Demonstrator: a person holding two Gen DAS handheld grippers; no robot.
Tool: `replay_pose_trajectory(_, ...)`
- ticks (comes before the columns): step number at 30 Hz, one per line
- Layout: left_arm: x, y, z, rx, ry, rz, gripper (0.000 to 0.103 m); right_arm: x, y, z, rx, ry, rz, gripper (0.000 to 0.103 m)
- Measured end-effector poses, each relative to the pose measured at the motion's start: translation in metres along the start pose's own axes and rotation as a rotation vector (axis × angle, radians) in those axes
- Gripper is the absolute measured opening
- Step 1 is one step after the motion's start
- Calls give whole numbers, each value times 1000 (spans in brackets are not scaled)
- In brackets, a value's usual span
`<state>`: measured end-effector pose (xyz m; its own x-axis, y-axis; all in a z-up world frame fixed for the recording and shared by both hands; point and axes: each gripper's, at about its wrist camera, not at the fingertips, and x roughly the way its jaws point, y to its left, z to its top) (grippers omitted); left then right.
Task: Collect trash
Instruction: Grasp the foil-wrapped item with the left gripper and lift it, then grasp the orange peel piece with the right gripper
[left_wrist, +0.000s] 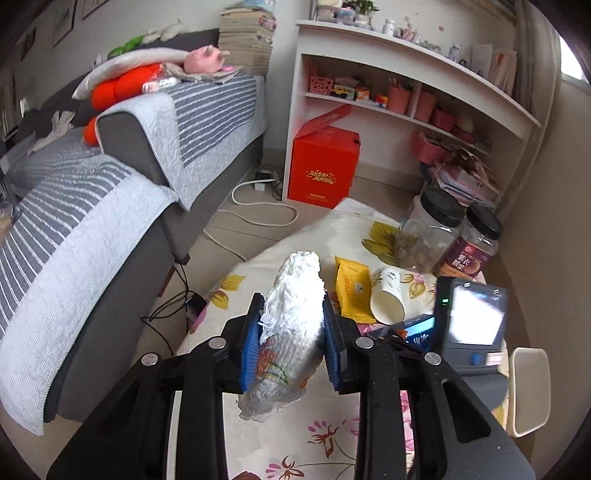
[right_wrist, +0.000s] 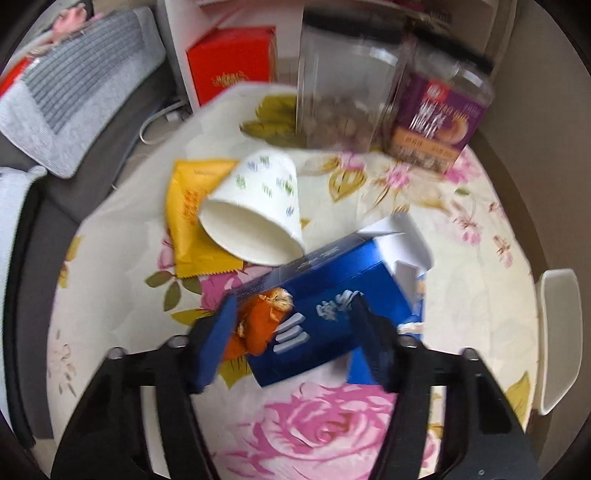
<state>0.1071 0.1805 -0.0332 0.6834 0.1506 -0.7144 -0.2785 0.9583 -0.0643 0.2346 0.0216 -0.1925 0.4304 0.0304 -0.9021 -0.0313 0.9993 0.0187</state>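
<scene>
My left gripper (left_wrist: 292, 301) is shut on a crumpled white paper wad (left_wrist: 295, 273), held up above the flowered tablecloth (left_wrist: 321, 435). In the right wrist view my right gripper (right_wrist: 294, 306) hovers low over the table, jaws apart. An orange peel (right_wrist: 258, 325) and part of a blue carton (right_wrist: 332, 280) lie between them. The right finger stands in front of the carton's face, not against its side, and the picture is blurred. Just behind lie a tipped white paper cup (right_wrist: 255, 206) (left_wrist: 388, 299) and a yellow wrapper (right_wrist: 192, 221) (left_wrist: 352, 291).
Two black-lidded plastic jars (right_wrist: 347, 92) (right_wrist: 436, 122) stand at the table's far edge. A white chair back (right_wrist: 557, 343) is at the right. Left of the table are a grey sofa (left_wrist: 110, 221), floor cables, a red box (left_wrist: 321, 166) and a white shelf (left_wrist: 406, 74).
</scene>
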Motion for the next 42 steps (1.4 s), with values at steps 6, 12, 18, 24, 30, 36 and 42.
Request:
replay_pose_trajectory(6,4,13,-2,-8,17,9,30,-3,11,-1,-33,-60,25,0)
replay_pose_trajectory(12,7,15,-5,-6,32,12,30,-37,7,-2,-36,-107,186,0)
replay_pose_trajectory(18,7,7,-8,17,30,12,30,-70,-4,-6,-73,-152,264,0)
replay_pose_trajectory(24,11,10,-11,14,51,11,30,-35,12,-29,-178,-21,244,12)
replay_pose_trajectory(30,14,22,-12,0,68,33,30,19,20,-52,-113,87,240,34)
replay_pose_trajectory(36,17,31,-11,-10,76,38,31,20,39,-45,-100,14,230,27)
replay_pose_trajectory(42,18,39,-12,-18,78,57,30,10,44,-46,-116,-1,256,15)
